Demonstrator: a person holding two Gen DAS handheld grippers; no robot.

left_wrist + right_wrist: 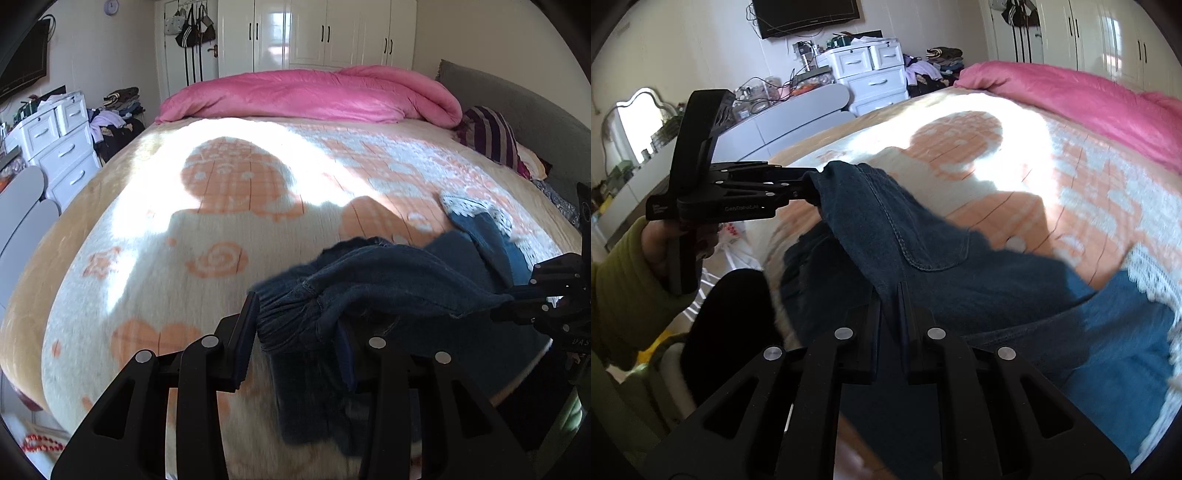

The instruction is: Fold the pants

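Dark blue jeans with white lace hems lie partly lifted over the patterned blanket. My left gripper is shut on the bunched elastic waistband, and its right finger is hidden behind the denim. In the right wrist view the same gripper pinches one corner of the waist. My right gripper is shut on the denim edge next to a stitched pocket. It also shows at the right edge of the left wrist view. The waist of the jeans hangs stretched between both grippers while the legs rest on the bed.
A pink duvet is heaped at the far end of the bed, beside a striped pillow and a grey headboard. White drawers and a clothes pile stand past the bed's edge. A green sleeve holds the left gripper.
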